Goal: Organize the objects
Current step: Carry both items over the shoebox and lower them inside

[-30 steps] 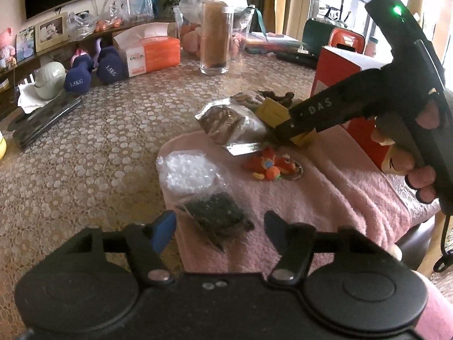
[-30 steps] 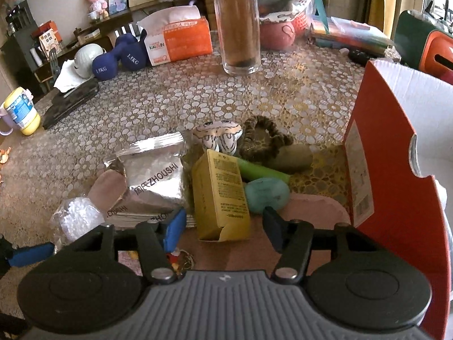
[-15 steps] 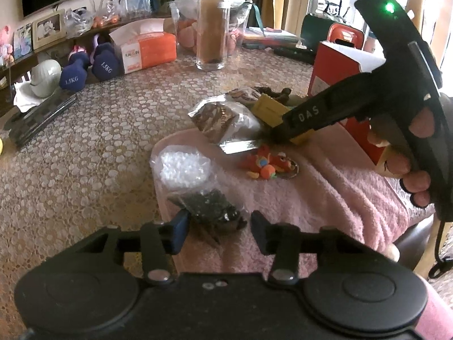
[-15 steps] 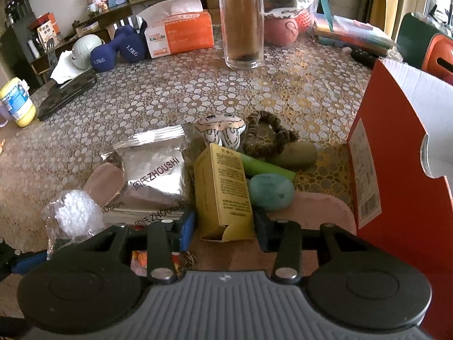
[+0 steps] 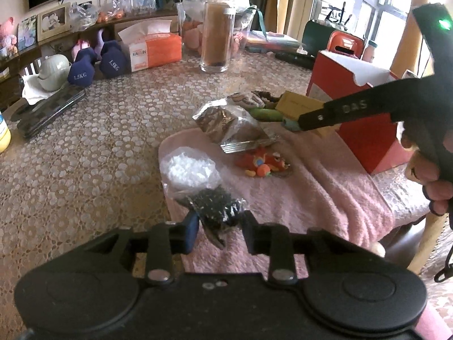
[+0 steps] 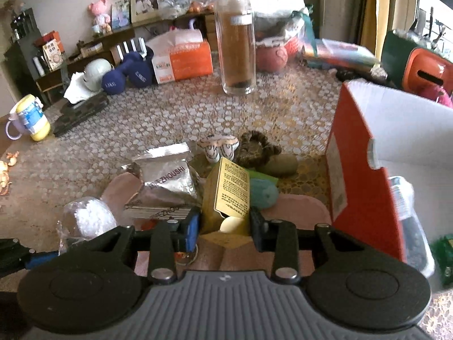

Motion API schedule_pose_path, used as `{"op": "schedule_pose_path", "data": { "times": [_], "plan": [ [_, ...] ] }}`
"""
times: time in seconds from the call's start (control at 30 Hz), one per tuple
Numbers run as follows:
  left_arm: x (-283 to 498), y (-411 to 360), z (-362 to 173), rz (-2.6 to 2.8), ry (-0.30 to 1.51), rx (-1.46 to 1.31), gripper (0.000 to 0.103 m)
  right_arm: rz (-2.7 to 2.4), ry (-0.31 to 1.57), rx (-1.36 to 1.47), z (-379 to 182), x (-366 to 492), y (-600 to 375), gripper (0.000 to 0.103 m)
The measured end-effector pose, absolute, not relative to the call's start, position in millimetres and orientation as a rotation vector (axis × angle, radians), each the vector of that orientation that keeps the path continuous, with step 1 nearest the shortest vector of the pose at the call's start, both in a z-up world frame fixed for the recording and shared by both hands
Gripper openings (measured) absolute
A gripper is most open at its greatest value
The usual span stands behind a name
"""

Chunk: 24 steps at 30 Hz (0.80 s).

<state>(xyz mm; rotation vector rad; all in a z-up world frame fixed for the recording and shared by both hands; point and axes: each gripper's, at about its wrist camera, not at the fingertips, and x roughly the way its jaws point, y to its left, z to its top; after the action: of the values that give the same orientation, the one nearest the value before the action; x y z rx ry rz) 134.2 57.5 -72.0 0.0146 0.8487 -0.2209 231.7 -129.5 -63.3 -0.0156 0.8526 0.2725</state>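
Observation:
On the pink towel [image 5: 325,192] lies a clear bag of dark bits [image 5: 215,206]. My left gripper [image 5: 219,226] has it between its fingers; the jaws are closing and both pads touch the bag. Just beyond is a bag of white beads [image 5: 189,167]. My right gripper [image 6: 223,223] is shut on a yellow carton [image 6: 229,189], which hangs tilted above the towel with its near flap open. In the left wrist view the same gripper [image 5: 297,119], held by a hand, carries the carton [image 5: 297,103] beside the open red box [image 5: 354,130].
A silver foil packet [image 6: 167,178], a teal egg shape [image 6: 263,192], a brown scrunchie [image 6: 254,147] and an orange toy [image 5: 260,164] lie near the red box [image 6: 356,170]. Further back stand a glass jar [image 6: 236,45], a tissue box [image 6: 181,59], dumbbells [image 6: 124,73] and a mug [image 6: 28,119].
The left jaws have narrowed onto the dark bag. The right jaws shut on the yellow carton, then lifted and tilted it off the towel.

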Motion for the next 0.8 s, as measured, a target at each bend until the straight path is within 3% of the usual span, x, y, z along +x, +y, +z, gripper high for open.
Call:
{"op": "schedule_pose_path", "data": {
  "times": [0.47,0.8],
  "plan": [
    [121,54,-31,-0.237,0.780,-0.006,0.031,0.303,0.752,-0.002,-14,174,-162,0.035],
    [141,10,16,-0.309,0.714,0.038,0.031,0.276,0.685,-0.003,26,149,-200,0.035]
  ]
}}
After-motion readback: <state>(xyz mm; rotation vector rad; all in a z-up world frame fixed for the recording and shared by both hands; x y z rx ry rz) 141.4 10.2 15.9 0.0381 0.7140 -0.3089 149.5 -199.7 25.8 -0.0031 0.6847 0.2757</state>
